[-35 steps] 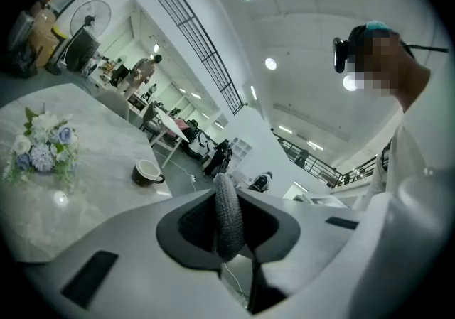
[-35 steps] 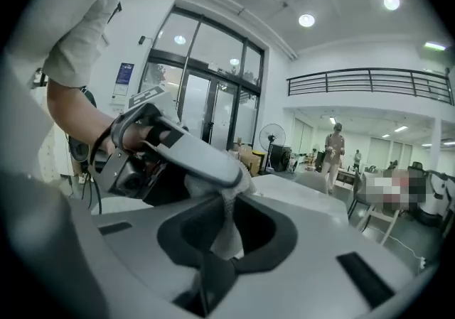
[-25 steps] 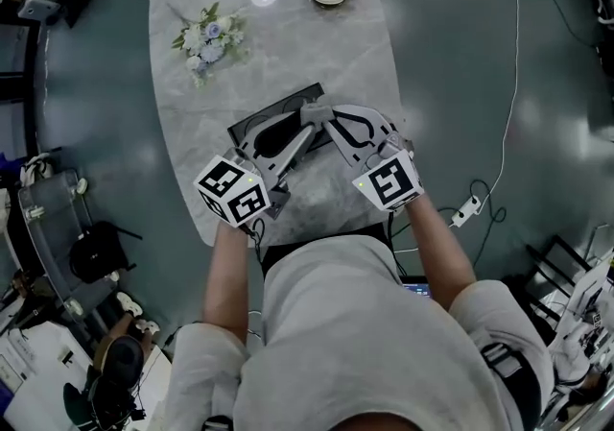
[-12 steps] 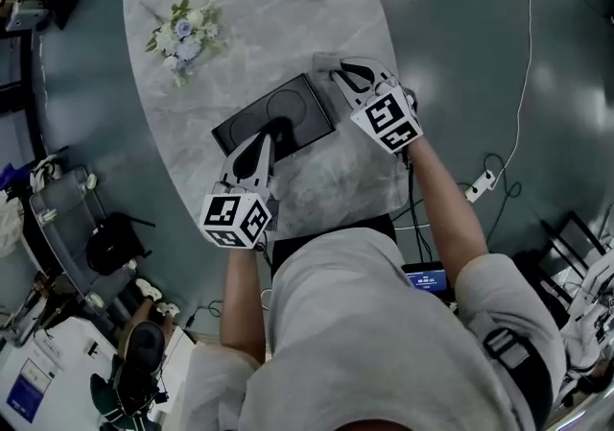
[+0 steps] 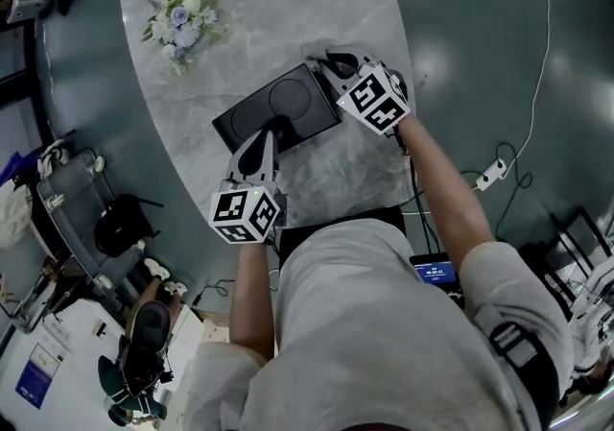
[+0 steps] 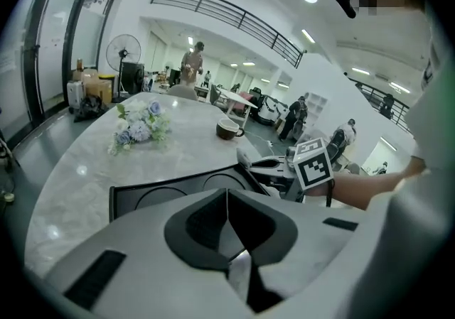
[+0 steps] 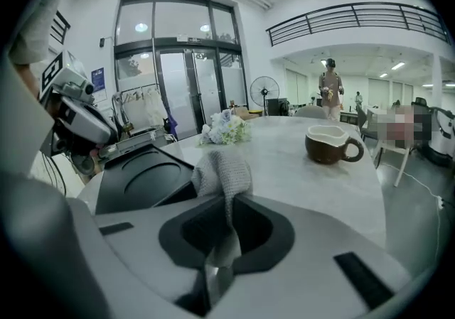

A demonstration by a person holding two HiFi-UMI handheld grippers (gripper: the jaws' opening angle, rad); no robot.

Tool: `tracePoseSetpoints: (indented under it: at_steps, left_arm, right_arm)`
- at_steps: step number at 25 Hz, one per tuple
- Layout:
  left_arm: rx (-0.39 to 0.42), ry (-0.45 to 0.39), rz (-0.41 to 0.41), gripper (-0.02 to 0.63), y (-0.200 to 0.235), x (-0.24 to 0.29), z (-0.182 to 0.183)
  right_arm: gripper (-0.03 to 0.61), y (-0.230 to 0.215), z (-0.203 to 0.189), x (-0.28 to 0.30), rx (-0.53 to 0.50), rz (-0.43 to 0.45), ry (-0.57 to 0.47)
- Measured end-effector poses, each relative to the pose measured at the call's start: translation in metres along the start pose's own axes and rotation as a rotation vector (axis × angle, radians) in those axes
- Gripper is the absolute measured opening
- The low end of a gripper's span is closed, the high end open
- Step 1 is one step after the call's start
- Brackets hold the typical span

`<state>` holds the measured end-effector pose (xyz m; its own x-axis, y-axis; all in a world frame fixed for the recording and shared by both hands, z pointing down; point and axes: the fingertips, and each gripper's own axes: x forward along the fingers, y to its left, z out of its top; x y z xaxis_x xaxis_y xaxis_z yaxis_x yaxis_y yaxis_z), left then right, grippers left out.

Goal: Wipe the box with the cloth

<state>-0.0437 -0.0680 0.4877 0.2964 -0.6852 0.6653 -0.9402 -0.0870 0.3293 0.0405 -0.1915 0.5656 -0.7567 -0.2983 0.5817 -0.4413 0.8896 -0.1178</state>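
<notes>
A flat black box point(image 5: 288, 103) with round recesses lies on the marble table point(image 5: 288, 7) in front of me. My left gripper point(image 5: 270, 134) is shut, its tips at the box's near edge point(image 6: 153, 197); I cannot tell whether they pinch the rim. In the left gripper view its jaws point(image 6: 227, 197) meet with nothing showing between them. My right gripper point(image 5: 321, 62) sits at the box's far right corner, shut on a grey waffle cloth point(image 7: 222, 168). The cloth bunches up from the right gripper point(image 7: 227, 202), beside the box point(image 7: 142, 179).
A bunch of pale flowers point(image 5: 182, 21) lies on the table's left side. A brown-and-white cup point(image 7: 330, 143) stands at the far end. A cable and power strip point(image 5: 494, 173) lie on the floor at the right; bags and a chair point(image 5: 115, 227) at the left.
Both grippers were raised and close together over the box; they have dropped and parted. The left went to the near edge and its jaws shut. The right carried the cloth to the far corner.
</notes>
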Motion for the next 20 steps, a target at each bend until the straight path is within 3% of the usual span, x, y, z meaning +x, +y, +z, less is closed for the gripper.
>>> tracePoseSetpoints:
  at_steps: [20]
  left_arm:
    - [-0.015, 0.005, -0.051, 0.029, -0.010, -0.009, -0.017]
  right_arm:
    - [0.043, 0.028, -0.018, -0.023, 0.020, 0.001, 0.001]
